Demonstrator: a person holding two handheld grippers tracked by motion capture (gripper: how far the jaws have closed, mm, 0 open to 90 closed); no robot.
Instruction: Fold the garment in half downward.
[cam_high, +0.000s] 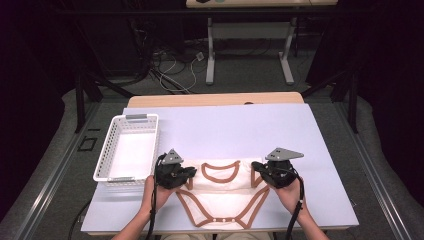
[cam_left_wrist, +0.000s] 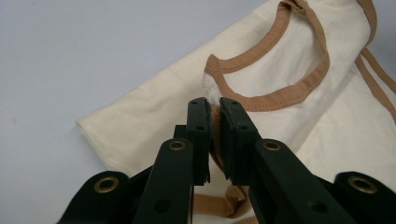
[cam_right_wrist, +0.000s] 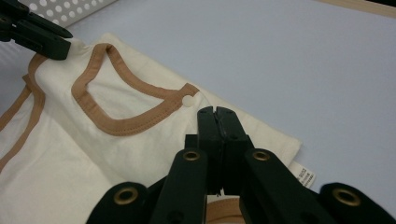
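Both tools, left (cam_high: 192, 172) and right (cam_high: 256, 166), pinch the bodysuit's (cam_high: 220, 200) shoulders; its length runs toward the worktop's (cam_high: 260, 127) near edge.

Left gripper (cam_high: 192, 172) and right gripper (cam_high: 256, 166) point inward, both with jaws clamped together, forearms low

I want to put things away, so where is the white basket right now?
In the high view the white basket sits on the left side of the table, just beyond the left gripper and left of the cream bodysuit.
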